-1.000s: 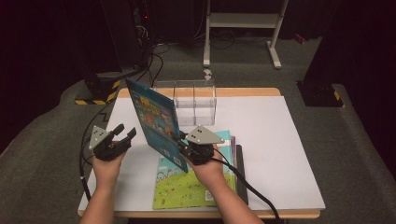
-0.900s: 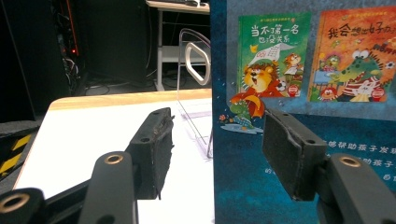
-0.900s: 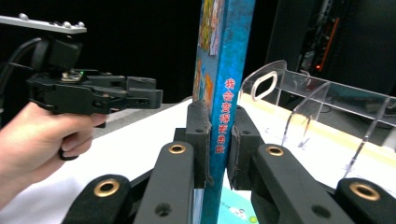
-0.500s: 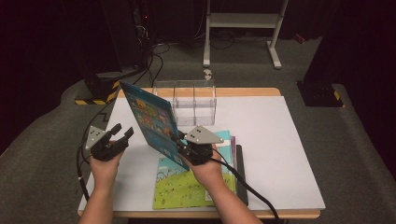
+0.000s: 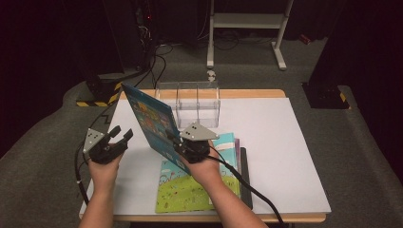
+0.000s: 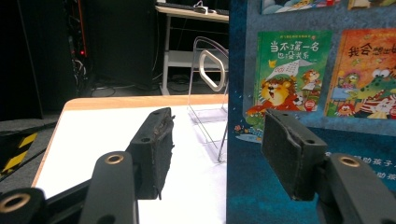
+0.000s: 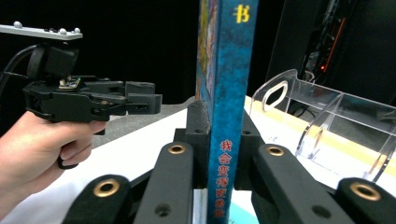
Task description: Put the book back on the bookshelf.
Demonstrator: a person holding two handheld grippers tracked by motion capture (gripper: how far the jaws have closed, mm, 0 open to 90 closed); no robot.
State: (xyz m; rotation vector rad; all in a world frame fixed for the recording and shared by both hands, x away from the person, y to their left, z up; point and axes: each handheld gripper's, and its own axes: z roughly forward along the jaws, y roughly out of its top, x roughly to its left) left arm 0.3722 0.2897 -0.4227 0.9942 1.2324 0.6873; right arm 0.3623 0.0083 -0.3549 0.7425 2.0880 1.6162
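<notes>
A blue picture book point(image 5: 152, 124) stands tilted on its edge above the white mat point(image 5: 285, 156). My right gripper point(image 5: 183, 145) is shut on its lower spine. In the right gripper view both jaws press the spine point(image 7: 226, 93), and they have just been closing a little tighter on it. My left gripper point(image 5: 119, 137) hovers open just left of the book, its pads apart from it. In the left gripper view the book's cover point(image 6: 317, 84) rises behind the right pad point(image 6: 289, 154), and nothing is pressed between the pads.
A clear acrylic rack point(image 5: 197, 102) with upright dividers stands behind the book near the table's far edge. A stack of picture books point(image 5: 199, 190) lies flat under my right hand. Cables trail off the table's front.
The book's top corner has tipped slightly to the left and lower. Both hands have stayed almost where they were.
</notes>
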